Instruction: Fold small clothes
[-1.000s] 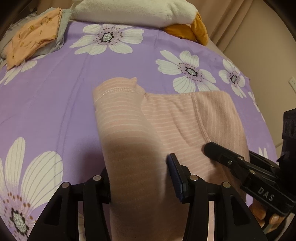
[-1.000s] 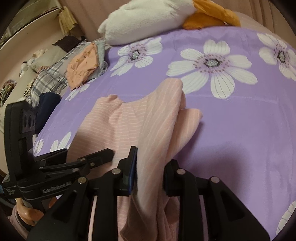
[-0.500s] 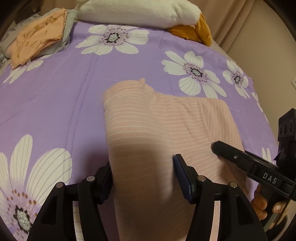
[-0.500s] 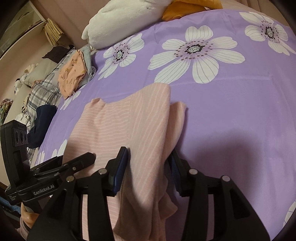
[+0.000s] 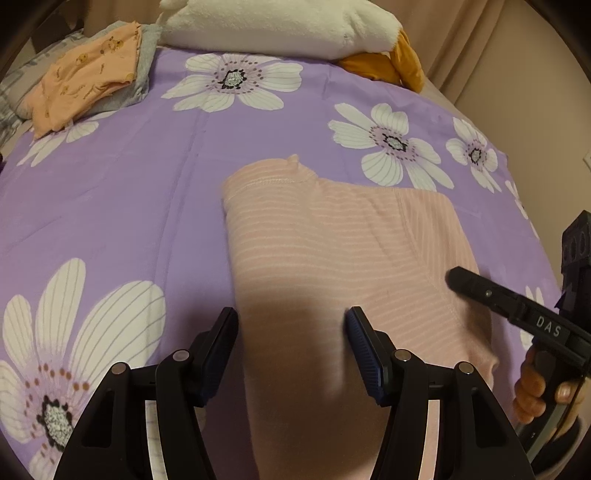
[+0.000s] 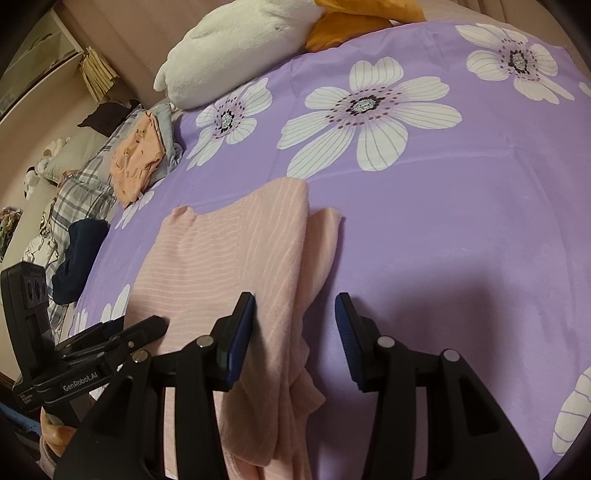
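Note:
A pink striped garment (image 5: 332,251) lies partly folded on the purple flowered bedspread (image 5: 129,206). My left gripper (image 5: 291,332) is open, its jaws astride the garment's near left part, just above it. The right gripper also shows at the right of the left wrist view (image 5: 517,306). In the right wrist view the garment (image 6: 229,258) lies with a folded edge on its right. My right gripper (image 6: 295,317) is open over that near right edge, holding nothing. The left gripper shows at lower left (image 6: 110,339).
A white plush pillow (image 5: 273,26) and an orange cushion (image 5: 388,66) lie at the bed's far end. A stack of folded clothes (image 5: 88,77) with an orange piece on top sits at the far left. A dark blue item (image 6: 79,254) and plaid bedding (image 6: 81,184) lie beyond the left edge.
Both grippers have opened and let go of the garment, which now lies flat on the bed. Both have drawn back slightly toward the near edge.

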Demonstrator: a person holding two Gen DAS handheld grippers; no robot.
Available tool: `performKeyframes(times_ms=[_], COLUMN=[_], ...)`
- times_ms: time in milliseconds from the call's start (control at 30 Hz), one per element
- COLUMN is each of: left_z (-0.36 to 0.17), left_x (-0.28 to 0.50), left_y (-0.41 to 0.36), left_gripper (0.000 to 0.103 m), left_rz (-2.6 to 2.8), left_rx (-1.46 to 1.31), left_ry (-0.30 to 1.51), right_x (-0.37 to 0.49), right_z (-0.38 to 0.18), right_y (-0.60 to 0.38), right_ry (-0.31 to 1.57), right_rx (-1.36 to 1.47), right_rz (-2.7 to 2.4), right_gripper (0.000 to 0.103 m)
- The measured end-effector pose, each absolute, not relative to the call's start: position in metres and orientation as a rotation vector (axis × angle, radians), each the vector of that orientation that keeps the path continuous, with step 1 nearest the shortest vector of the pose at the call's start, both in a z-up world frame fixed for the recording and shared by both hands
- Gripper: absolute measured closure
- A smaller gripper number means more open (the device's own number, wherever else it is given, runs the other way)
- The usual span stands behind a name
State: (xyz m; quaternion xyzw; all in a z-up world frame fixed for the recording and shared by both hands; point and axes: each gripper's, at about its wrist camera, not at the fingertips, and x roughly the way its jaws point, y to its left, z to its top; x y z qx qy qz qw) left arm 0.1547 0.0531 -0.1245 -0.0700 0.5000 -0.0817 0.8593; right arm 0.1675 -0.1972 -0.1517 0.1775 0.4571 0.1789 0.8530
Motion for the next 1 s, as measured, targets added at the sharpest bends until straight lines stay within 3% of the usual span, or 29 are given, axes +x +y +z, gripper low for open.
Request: performKeyframes(times_ms=[400,767,933,1000], left_z=[-0.123,-0.108,-0.107,-0.113], left_x=[0.136,0.093,0.084,0.086], left_y=[0.063,0.073,0.057,0.051], left_gripper=[0.043,0.043,0.043,0.052], left_rz=[-0.146,-0.152,-0.21,-0.219], left_rx=[-0.151,-0.126,-0.09,-0.082], left_ry=[1.051,1.026,1.028,1.051], right_x=[0.161,0.169,0.175,0.177], right_z=[-0.146,-0.108,-0.107,-0.115], right_y=[-0.203,-0.207,-0.183,-0.174], right_ry=[0.948,0.835,0.833,0.86], right_rx=[0.361,0.26,0.239,0.211], right_rz=[0.338,0.299,0.406,0.404], right_gripper=[0.057,0.057,0.071,0.077])
